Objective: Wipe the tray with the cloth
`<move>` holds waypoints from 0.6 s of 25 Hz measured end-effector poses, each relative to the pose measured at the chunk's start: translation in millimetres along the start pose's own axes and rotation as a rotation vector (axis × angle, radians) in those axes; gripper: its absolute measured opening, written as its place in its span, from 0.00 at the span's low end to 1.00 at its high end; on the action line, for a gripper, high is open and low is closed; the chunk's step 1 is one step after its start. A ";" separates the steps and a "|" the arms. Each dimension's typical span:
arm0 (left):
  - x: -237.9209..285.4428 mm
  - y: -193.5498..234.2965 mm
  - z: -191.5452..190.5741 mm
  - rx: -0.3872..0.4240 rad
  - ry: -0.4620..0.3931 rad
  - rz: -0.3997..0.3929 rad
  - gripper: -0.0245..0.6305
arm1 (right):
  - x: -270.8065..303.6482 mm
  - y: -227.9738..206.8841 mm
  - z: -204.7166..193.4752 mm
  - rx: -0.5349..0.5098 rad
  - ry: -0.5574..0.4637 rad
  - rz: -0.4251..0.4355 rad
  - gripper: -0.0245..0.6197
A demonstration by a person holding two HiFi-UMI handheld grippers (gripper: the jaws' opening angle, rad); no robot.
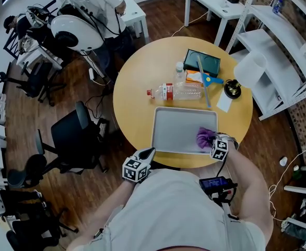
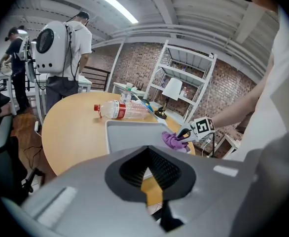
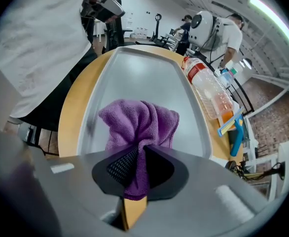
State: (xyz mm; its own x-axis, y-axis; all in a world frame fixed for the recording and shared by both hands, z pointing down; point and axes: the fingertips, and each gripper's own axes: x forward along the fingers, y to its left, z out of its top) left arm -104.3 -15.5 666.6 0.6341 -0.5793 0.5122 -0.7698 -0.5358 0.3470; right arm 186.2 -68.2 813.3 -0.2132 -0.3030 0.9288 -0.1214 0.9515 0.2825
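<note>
No words or numbers can be read anywhere: the red label [image 1: 167,92] on the plastic bottle [image 1: 188,91] lying on the counter [image 1: 132,106] is too small, and the square markers on the left gripper [image 1: 149,152] and right gripper [image 1: 213,140] are mere black-and-white patterns.

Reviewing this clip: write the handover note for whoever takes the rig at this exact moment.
Left gripper: shut, empty, at the near edge of the table, by the near left corner of the tray.
Right gripper: shut on the purple cloth, which is bunched on the tray's near right corner.
Done: cloth grasped and on the tray; how much is wiped cannot be told.
To do: sweep the cloth across the rest of the tray.
</note>
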 end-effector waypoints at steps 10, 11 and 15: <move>-14.9 8.2 -10.3 -0.053 -0.001 0.051 0.04 | 11.1 -2.5 51.7 -0.017 -0.073 0.069 0.10; -17.9 10.0 -11.4 -0.061 -0.004 0.062 0.04 | 13.8 -1.3 63.6 -0.018 -0.091 0.087 0.10; -23.4 25.6 -3.1 -0.076 -0.033 0.104 0.04 | 29.2 -13.2 113.7 -0.045 -0.155 0.127 0.10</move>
State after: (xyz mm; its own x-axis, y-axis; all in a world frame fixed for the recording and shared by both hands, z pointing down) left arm -139.0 -13.8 665.9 0.5514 -0.6500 0.5229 -0.8342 -0.4240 0.3525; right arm 71.4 -95.6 809.5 -0.3714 -0.1813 0.9106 -0.0411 0.9830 0.1790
